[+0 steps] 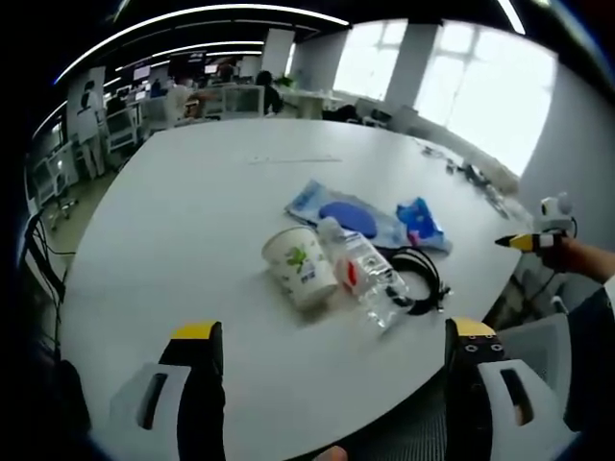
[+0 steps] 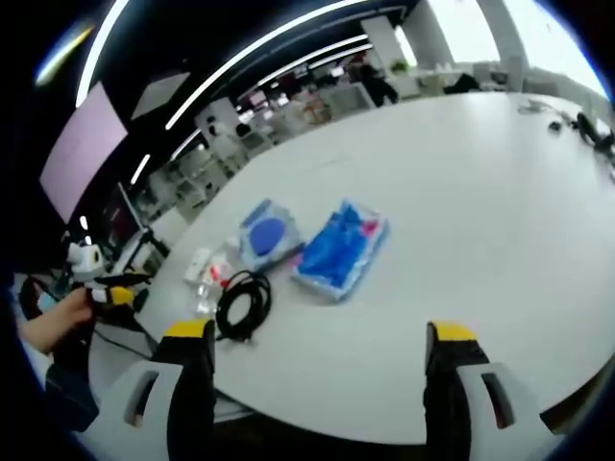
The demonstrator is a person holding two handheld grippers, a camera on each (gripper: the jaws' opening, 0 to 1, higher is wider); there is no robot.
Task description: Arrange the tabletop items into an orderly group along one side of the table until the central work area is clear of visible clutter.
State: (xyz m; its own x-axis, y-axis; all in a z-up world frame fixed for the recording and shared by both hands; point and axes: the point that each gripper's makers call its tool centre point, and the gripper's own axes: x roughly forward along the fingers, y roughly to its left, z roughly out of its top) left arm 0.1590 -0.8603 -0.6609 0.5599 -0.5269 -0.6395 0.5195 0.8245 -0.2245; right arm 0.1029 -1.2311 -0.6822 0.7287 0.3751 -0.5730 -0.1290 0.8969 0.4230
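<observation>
Two yellow-tipped jaws of the left tongs [image 1: 332,336] rise from the bottom of the left gripper view, spread wide with nothing between them. Above them, at the middle of the frame, a cluster lies on the white worktop [image 1: 192,211]: a paper cup [image 1: 299,266] tipped on its side, a clear plastic bottle [image 1: 365,274] lying just beside it to the right, a coiled black cable [image 1: 420,274] at the bottle's right, a clear bag with a blue disc [image 1: 344,213] above, and a blue packet [image 1: 419,224] at its right. At the right edge a hand grips the right tongs [image 1: 524,241].

In the right gripper view the right tongs [image 2: 319,338] also stand wide and empty at the bottom. The blue packet [image 2: 339,248] sits at centre frame, the bag with the blue disc [image 2: 267,233] just left of it, the black cable [image 2: 242,304] lower left, and the bottle [image 2: 213,279] left of that, near the worktop [image 2: 480,192] edge. At the far left a hand holds the left tongs [image 2: 113,295].
</observation>
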